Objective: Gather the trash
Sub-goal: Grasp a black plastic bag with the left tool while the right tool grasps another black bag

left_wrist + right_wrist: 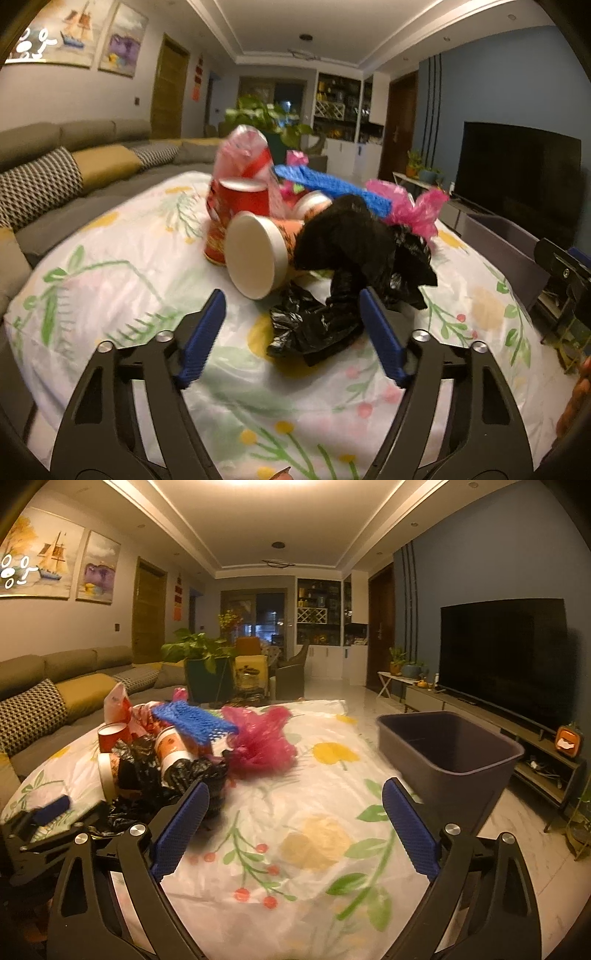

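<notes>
While the trash pile (295, 221) sits on the floral cloth (110, 280), both grippers are spread wide and holding nothing. The left gripper (291, 306) hovers right at the near edge of the pile, its fingers either side of a crumpled black bag (332, 317), with a paper cup (255, 254) lying on its side just beyond. The right gripper (295, 797) hangs over bare cloth, pile far left, gray bin (447, 753) at the far right edge of the table.

I see a grey sofa (55, 672) left of claw, black TV (506, 657) on blue wall (480, 565) right, paintings (48, 561), warm ceiling light.
</notes>
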`<state>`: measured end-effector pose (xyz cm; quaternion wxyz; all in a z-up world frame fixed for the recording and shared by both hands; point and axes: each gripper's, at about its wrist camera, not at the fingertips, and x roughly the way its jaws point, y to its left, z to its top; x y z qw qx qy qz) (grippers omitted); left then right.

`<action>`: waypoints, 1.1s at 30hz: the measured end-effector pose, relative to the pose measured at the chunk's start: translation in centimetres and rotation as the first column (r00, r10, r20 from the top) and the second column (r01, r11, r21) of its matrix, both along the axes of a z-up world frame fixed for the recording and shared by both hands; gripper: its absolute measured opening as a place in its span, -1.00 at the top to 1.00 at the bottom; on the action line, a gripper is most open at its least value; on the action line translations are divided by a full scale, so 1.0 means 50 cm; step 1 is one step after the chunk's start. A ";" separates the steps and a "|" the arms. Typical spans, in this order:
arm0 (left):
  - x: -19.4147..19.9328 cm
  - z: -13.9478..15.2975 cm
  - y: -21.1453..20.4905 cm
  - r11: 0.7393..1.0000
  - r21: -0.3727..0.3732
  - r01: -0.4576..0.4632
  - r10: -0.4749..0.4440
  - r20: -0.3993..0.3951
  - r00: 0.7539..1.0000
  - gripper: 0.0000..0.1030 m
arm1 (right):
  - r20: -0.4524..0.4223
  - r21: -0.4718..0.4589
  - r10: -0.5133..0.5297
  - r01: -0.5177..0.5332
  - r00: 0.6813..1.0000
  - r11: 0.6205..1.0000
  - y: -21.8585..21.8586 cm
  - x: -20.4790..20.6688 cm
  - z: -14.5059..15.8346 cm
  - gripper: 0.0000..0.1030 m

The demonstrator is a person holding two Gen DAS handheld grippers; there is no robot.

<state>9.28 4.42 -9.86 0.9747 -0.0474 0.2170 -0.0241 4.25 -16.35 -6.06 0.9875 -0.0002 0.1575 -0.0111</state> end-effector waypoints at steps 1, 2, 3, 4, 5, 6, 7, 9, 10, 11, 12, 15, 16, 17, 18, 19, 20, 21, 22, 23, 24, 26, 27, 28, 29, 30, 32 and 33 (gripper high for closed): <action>0.006 -0.006 0.000 1.000 -0.002 0.006 -0.006 -0.011 1.000 -0.29 | 0.000 0.004 0.007 -0.007 1.000 1.000 0.003 0.003 -0.002 -0.77; 0.015 -0.014 0.000 1.000 -0.005 0.013 -0.014 -0.024 1.000 -0.26 | 0.001 0.006 0.015 -0.015 1.000 1.000 0.006 0.007 -0.005 -0.76; 0.021 -0.020 0.000 1.000 -0.004 0.018 -0.019 -0.037 0.999 -0.18 | 0.001 0.004 0.023 -0.023 1.000 1.000 0.011 0.011 -0.008 -0.76; 0.026 -0.025 0.000 1.000 -0.006 0.024 -0.025 -0.047 0.999 -0.09 | 0.001 0.002 0.030 -0.030 1.000 1.000 0.016 0.017 -0.011 -0.75; 0.032 -0.030 0.001 0.999 -0.018 0.032 -0.033 -0.060 0.998 -0.04 | 0.000 0.002 0.038 -0.038 0.999 0.999 0.019 0.020 -0.013 -0.73; 0.038 -0.034 0.002 0.998 -0.034 0.044 -0.046 -0.071 0.996 0.11 | -0.002 0.003 0.047 -0.047 0.999 0.999 0.024 0.024 -0.016 -0.71; 0.043 -0.038 0.002 0.998 -0.044 0.053 -0.056 -0.080 0.995 0.23 | -0.007 0.003 0.056 -0.056 0.998 0.998 0.027 0.028 -0.019 -0.65; 0.048 -0.043 0.002 0.997 -0.041 0.064 -0.067 -0.086 0.994 0.37 | -0.018 0.006 0.074 -0.074 0.997 0.997 0.034 0.038 -0.025 -0.57; 0.049 -0.046 -0.001 0.997 -0.035 0.068 -0.070 -0.089 0.994 0.49 | -0.025 0.012 0.084 -0.084 0.996 0.996 0.036 0.044 -0.029 -0.55; 0.050 -0.048 -0.002 0.997 -0.032 0.073 -0.075 -0.091 0.993 0.56 | -0.028 0.016 0.093 -0.092 0.995 0.996 0.039 0.048 -0.031 -0.50; 0.052 -0.051 -0.003 0.996 -0.035 0.085 -0.088 -0.092 0.992 0.67 | -0.034 0.022 0.102 -0.101 0.994 0.995 0.041 0.054 -0.035 -0.48; 0.052 -0.054 -0.007 0.994 -0.030 0.103 -0.106 -0.080 0.991 0.84 | -0.046 0.035 0.121 -0.119 0.992 0.992 0.048 0.067 -0.044 -0.40; 0.049 -0.052 -0.010 0.994 -0.025 0.105 -0.106 -0.068 0.992 0.87 | -0.049 0.040 0.128 -0.126 0.991 0.991 0.051 0.072 -0.047 -0.37; 0.045 -0.048 -0.011 0.994 -0.023 0.107 -0.108 -0.061 0.992 0.88 | -0.054 0.045 0.137 -0.134 0.989 0.990 0.053 0.077 -0.049 -0.34; 0.040 -0.043 -0.012 0.994 -0.024 0.108 -0.109 -0.046 0.993 0.90 | -0.054 0.045 0.142 -0.139 0.988 0.989 0.056 0.082 -0.050 -0.33; 0.034 -0.036 -0.011 0.994 -0.026 0.106 -0.106 -0.030 0.994 0.90 | -0.053 0.045 0.148 -0.146 0.988 0.988 0.058 0.087 -0.051 -0.31; 0.030 -0.028 -0.011 0.994 -0.029 0.102 -0.102 -0.018 0.995 0.90 | -0.050 0.042 0.150 -0.148 0.987 0.988 0.061 0.090 -0.052 -0.31; 0.025 -0.021 -0.009 0.995 -0.034 0.097 -0.097 -0.005 0.995 0.91 | -0.047 0.042 0.153 -0.151 0.987 0.988 0.064 0.093 -0.052 -0.31; 0.022 -0.013 -0.006 0.995 -0.039 0.090 -0.090 0.009 0.996 0.91 | -0.044 0.044 0.161 -0.159 0.986 0.986 0.066 0.099 -0.052 -0.31; 0.017 -0.004 -0.001 0.996 -0.045 0.082 -0.081 0.023 0.996 0.91 | -0.042 0.047 0.170 -0.168 0.985 0.985 0.069 0.103 -0.054 -0.30; 0.012 0.005 0.005 0.996 -0.050 0.076 -0.074 0.036 0.997 0.91 | -0.042 0.048 0.174 -0.172 0.984 0.984 0.070 0.107 -0.055 -0.29; 0.003 0.018 0.016 0.996 -0.056 0.062 -0.059 0.056 0.997 0.91 | -0.048 0.052 0.186 -0.183 0.981 0.982 0.076 0.119 -0.060 -0.22; -0.001 0.022 0.020 0.997 -0.054 0.056 -0.052 0.065 0.997 0.91 | -0.052 0.055 0.191 -0.188 0.980 0.981 0.078 0.124 -0.062 -0.19; -0.003 0.026 0.021 0.998 -0.046 0.047 -0.043 0.072 0.996 0.91 | -0.059 0.061 0.199 -0.195 0.978 0.979 0.082 0.132 -0.065 -0.15; -0.006 0.030 0.022 0.998 -0.039 0.039 -0.036 0.080 0.996 0.91 | -0.064 0.065 0.206 -0.202 0.976 0.977 0.085 0.137 -0.068 -0.13; -0.008 0.032 0.024 0.999 -0.039 0.035 -0.032 0.086 0.996 0.91 | -0.065 0.067 0.213 -0.208 0.975 0.976 0.088 0.142 -0.070 -0.13; -0.009 0.033 0.028 0.999 -0.046 0.030 -0.026 0.091 0.995 0.91 | -0.074 0.063 0.227 -0.223 0.971 0.973 0.098 0.151 -0.076 -0.07; -0.008 0.033 0.029 0.999 -0.048 0.026 -0.021 0.093 0.995 0.91 | -0.086 0.061 0.232 -0.227 0.969 0.972 0.101 0.160 -0.080 -0.03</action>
